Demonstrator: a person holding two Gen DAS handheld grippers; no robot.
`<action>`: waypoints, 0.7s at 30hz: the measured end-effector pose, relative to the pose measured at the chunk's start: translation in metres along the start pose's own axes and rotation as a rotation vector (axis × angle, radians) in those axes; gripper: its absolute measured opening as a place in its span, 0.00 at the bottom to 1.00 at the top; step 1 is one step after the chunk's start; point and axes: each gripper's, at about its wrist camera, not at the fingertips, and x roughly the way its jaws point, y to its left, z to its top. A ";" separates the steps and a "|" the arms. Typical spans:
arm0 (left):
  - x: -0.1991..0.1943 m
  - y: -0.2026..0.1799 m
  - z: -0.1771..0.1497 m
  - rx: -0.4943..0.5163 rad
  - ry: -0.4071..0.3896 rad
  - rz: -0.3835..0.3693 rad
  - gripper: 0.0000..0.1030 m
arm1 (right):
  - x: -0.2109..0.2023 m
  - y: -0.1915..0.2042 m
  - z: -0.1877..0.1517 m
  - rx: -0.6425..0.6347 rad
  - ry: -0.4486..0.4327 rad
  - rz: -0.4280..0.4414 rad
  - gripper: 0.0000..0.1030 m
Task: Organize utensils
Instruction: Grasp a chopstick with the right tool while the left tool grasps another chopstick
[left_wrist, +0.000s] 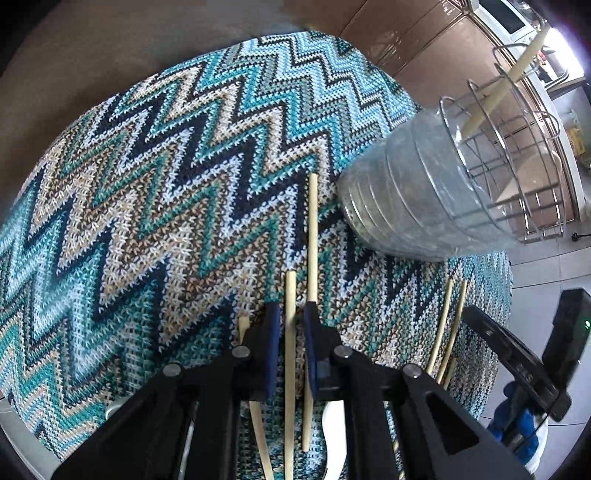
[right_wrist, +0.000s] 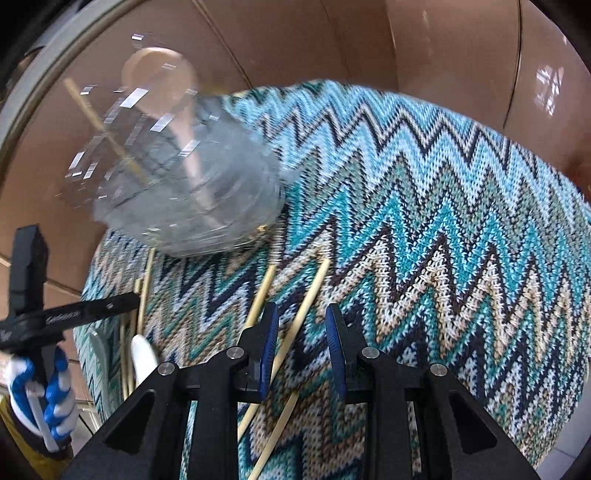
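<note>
Several bamboo chopsticks lie on a zigzag knit cloth (left_wrist: 147, 166). My left gripper (left_wrist: 291, 306) points down at the cloth. One chopstick (left_wrist: 290, 291) runs between its blue pads, with a thin gap on each side. A longer chopstick (left_wrist: 313, 229) lies along the right pad. My right gripper (right_wrist: 301, 308) is open over the cloth (right_wrist: 443, 221). A slanted chopstick (right_wrist: 314, 288) passes between its pads near the left one, and another chopstick (right_wrist: 264, 291) lies just left of it. A white spoon (left_wrist: 334, 435) (right_wrist: 144, 354) lies beneath the grippers.
A clear plastic jar (left_wrist: 417, 192) (right_wrist: 192, 184) stands on the cloth and holds a wooden spoon (right_wrist: 162, 74) and a thin stick. A wire rack (left_wrist: 517, 147) stands behind it. Two more chopsticks (left_wrist: 443, 325) lie near the cloth's edge. A gloved hand (right_wrist: 40, 398) holds the left gripper.
</note>
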 end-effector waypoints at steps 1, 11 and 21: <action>0.001 0.001 0.001 -0.002 0.001 -0.005 0.11 | 0.004 -0.001 0.002 0.007 0.011 -0.002 0.24; 0.007 0.012 0.004 -0.005 0.010 -0.007 0.07 | 0.026 0.015 0.020 0.011 0.042 -0.046 0.18; -0.005 -0.003 -0.010 -0.026 -0.082 -0.016 0.05 | 0.043 0.053 0.021 0.044 -0.002 -0.037 0.06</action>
